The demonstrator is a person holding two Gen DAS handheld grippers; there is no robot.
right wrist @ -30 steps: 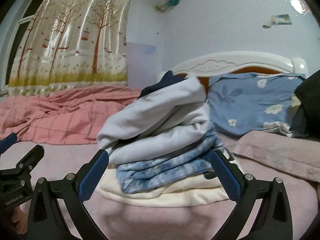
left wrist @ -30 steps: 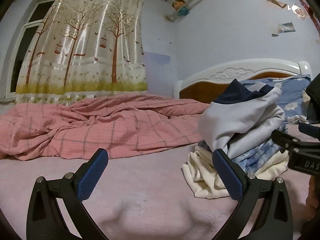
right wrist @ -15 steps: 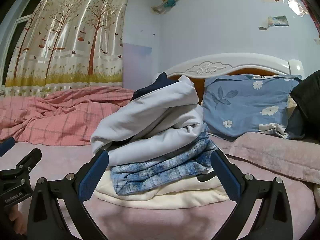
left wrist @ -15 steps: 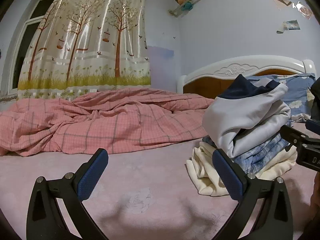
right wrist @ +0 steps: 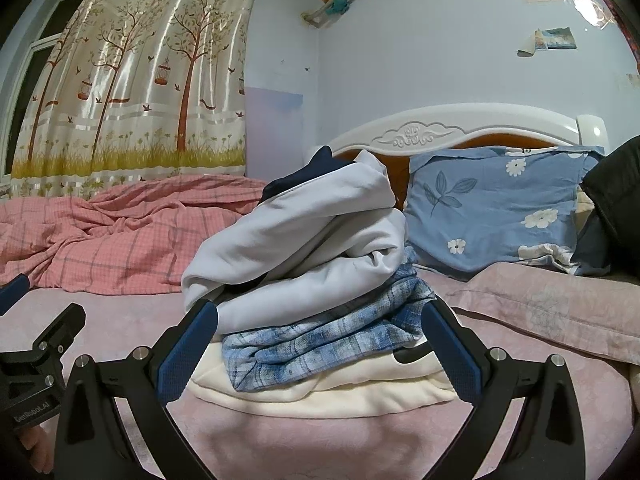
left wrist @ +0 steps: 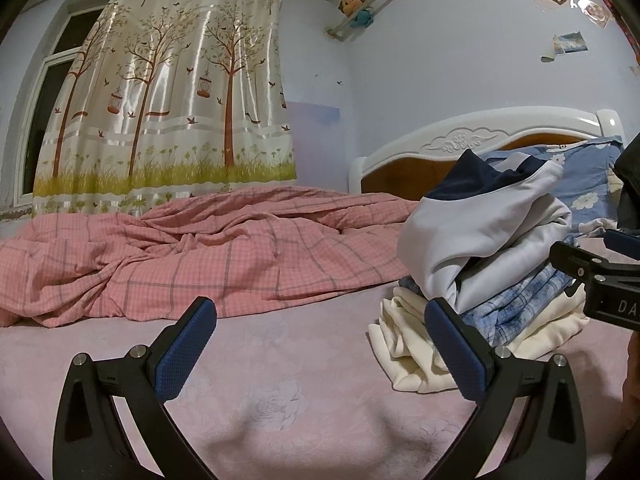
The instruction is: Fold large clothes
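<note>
While both sets of jaws are held apart and empty, a stack of 3 clothes (right wrist: pixel 320 304) is faced on the bed (left wrist: pixel 280 380); the top pale garment (right wrist: pixel 304 248) must be gripped next, likely.

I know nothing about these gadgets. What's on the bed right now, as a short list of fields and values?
surface: bed with pink sheet
clothes pile: stacked clothes near the headboard
top of pile: pale grey garment with navy lining
middle: blue plaid garment
bottom: cream garment
left gripper: open, empty, over bare sheet
right gripper: open, empty, facing the pile
behind: pink checked quilt, blue floral pillow
</note>
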